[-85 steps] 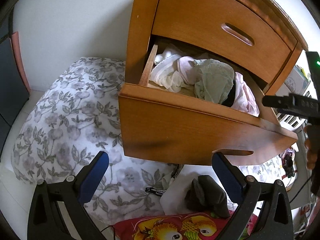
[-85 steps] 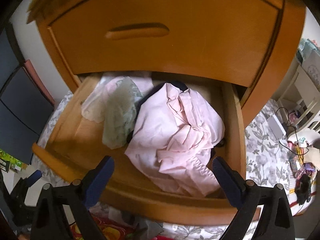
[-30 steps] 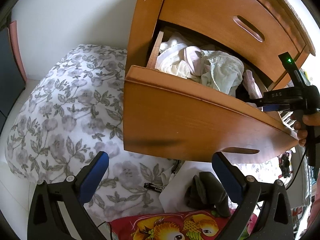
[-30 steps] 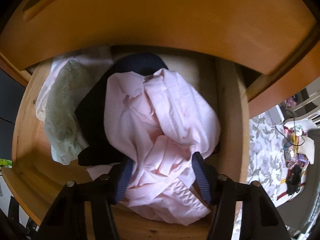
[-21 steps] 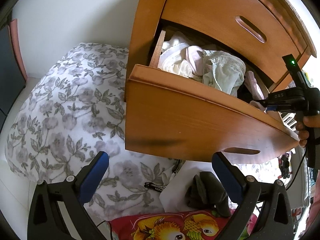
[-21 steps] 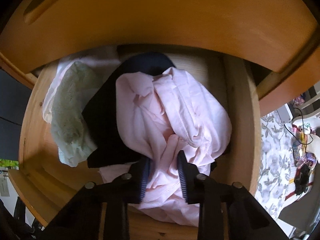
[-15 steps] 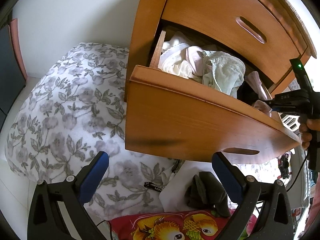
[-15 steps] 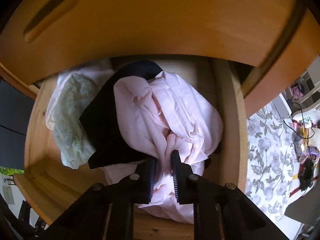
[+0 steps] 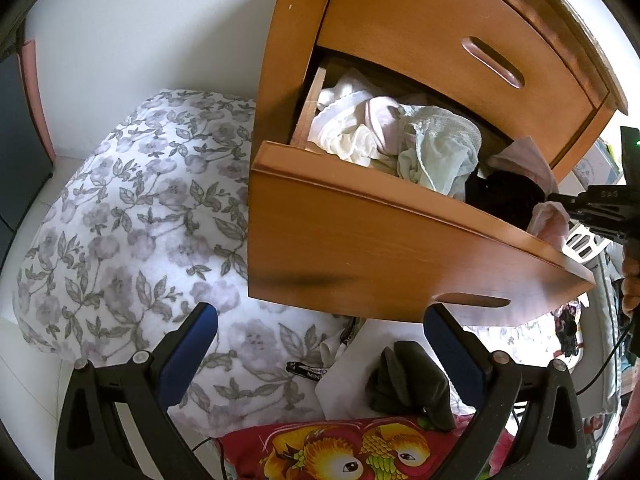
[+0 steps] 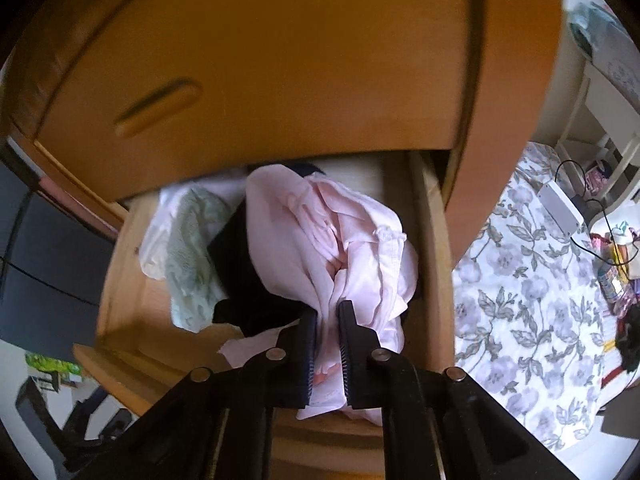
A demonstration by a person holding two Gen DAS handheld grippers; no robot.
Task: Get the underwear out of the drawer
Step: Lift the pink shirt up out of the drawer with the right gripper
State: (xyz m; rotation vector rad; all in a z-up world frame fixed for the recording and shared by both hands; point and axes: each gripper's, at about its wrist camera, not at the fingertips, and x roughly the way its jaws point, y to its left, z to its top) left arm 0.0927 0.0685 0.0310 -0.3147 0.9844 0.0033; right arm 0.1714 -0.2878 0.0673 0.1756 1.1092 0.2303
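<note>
Right wrist view: the right gripper (image 10: 327, 312) has its jaws squeezed narrow on a fold of the pink underwear (image 10: 320, 240), after closing over the last moments with that cloth between them, and the pinched fold stands a little above the rest of the heap. The garment lies in the open drawer (image 10: 430, 240), toward its right wall, with most of it still bunched inside. A black garment (image 10: 240, 280) lies partly under it toward the drawer's middle, and a pale green lace piece (image 10: 188, 248) sits further left, near the drawer's left wall. In the left wrist view the left gripper (image 9: 320, 344) hangs wide and empty below the drawer's front panel, above a floral quilt (image 9: 120, 220). The main risk, as I judge it, is the grip: only a thin fold is caught, so the slippery cloth could slide out as the weight of the heap comes onto it. The black piece may also ride up with the pink one, since they overlap, and drop over the drawer's front edge. A trailing hem could snag on the closed drawer front above
</note>
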